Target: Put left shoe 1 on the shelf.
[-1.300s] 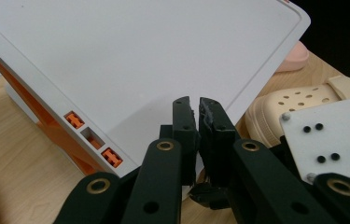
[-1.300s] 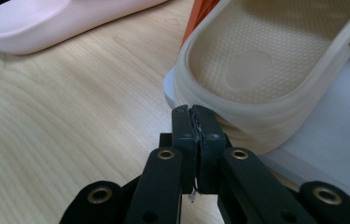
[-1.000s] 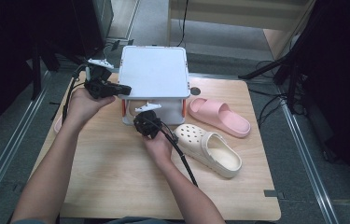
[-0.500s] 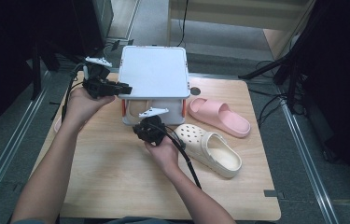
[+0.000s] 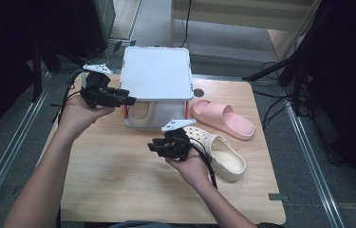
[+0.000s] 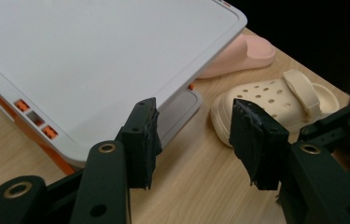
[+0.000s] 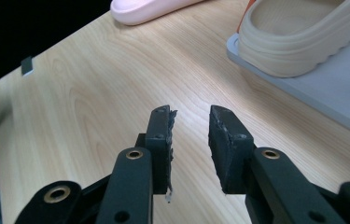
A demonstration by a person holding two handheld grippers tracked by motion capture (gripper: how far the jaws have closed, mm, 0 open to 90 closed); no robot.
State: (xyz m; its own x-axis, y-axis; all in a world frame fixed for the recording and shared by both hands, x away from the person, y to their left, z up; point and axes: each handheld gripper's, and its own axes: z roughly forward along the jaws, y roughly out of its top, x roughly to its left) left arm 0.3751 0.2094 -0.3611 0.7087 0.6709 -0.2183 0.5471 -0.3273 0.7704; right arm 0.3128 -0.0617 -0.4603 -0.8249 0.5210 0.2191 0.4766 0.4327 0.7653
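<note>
the step in hand looks like packing shoes into the white storage box (image 5: 156,76) at the back of the tabletop (image 5: 104,180): one cream clog (image 5: 140,111) already lies inside under the lifted lid, which the left gripper (image 5: 127,98) meets at its left edge with jaws spread and nothing clamped. the right gripper (image 5: 155,146) hovers low over the tabletop in front of the box, jaws parted and empty, just left of the second cream clog (image 5: 216,149). that clog lies flat with its long axis slanting from toe, near the box, to heel at the front right, beside a pink slide (image 5: 223,118), so the next move likely calls for swinging right to pinch its rim.
</note>
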